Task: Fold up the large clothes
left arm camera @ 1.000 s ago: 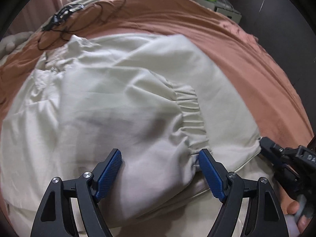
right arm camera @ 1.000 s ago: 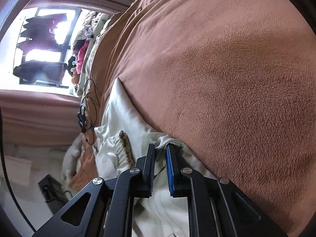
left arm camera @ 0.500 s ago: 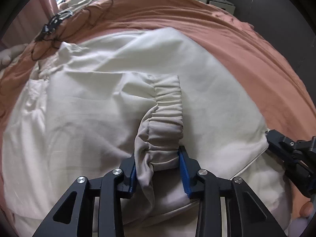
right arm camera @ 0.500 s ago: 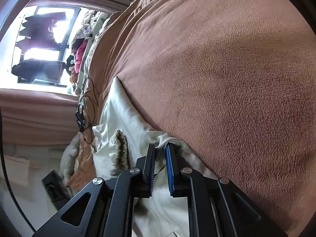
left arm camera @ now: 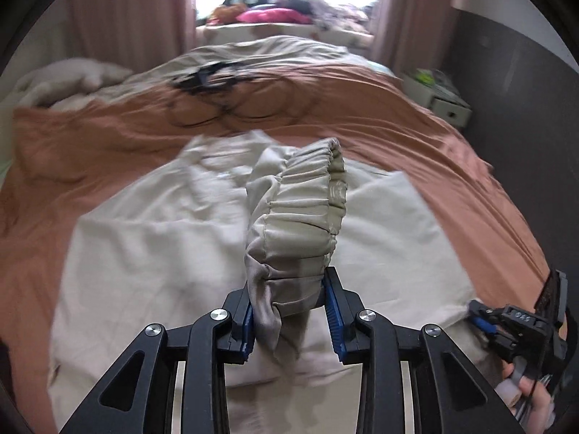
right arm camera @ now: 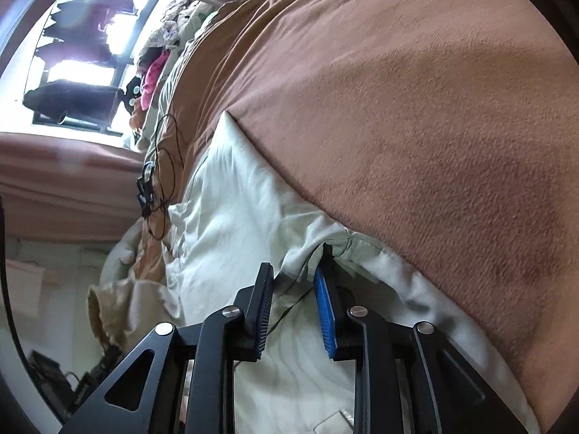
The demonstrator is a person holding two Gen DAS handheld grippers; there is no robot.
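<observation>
- The gathered elastic cuff (left arm camera: 304,217) of the pale garment (left arm camera: 152,253) is clamped between the pads of the left gripper (left arm camera: 289,318) and held raised above the bed.
- The right gripper (right arm camera: 293,311) is seen with its jaws opening; a fold of the garment's edge lies between them, unpressed.
- The rest of the garment is spread on the brown blanket (left arm camera: 90,137).
- Black cables (left arm camera: 217,101) are seen beyond it.

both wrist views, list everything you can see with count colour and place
garment: one, cream, spread on the bed
elastic waistband: one, cream, lifted off the garment, between the left pads
blanket: one, rust brown, over the bed under the garment
cable: one tangle, black, far end of the blanket
curtains: pair, pink, beside the window
bedside cabinet: one, white, right of the bed
left hand-held gripper: black, blue pads, shut on the waistband
right hand-held gripper: black, blue pads, opening, garment edge between them
</observation>
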